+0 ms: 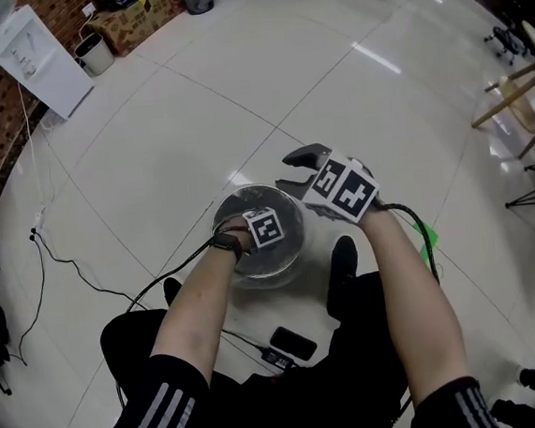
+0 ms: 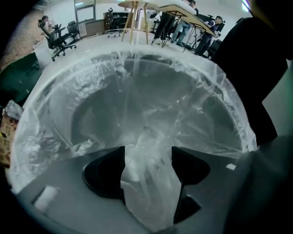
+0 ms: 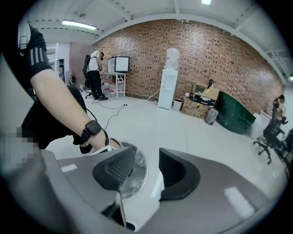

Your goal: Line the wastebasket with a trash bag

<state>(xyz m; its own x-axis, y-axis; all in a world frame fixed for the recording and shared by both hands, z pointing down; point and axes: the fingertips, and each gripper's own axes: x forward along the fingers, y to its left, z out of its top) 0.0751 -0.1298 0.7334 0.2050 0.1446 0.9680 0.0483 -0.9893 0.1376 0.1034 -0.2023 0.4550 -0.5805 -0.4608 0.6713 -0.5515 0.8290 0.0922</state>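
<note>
Floor: white tiles [image 1: 238, 98] below a brick wall [image 3: 206, 59]; the wastebasket [image 1: 294, 248] stands on them just in front of us, where both arms can reach it.
Trash bag: clear film [image 2: 151, 91] lies over the rim and sags inside.
Left hand-held gripper: it [image 2: 147, 157] points down into the basket, jaws spread wide, with a bunched fold of film loose between them; we judge it is seating the bag low.
Right hand-held gripper: it [image 3: 146, 157] is raised beside the rim, jaws apart and empty, leaving the opening free.

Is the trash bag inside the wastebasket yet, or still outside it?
Inside. The left gripper view shows the clear trash bag lining the wastebasket, edge draped over the rim, loose film between the open jaws of the left gripper.
</note>
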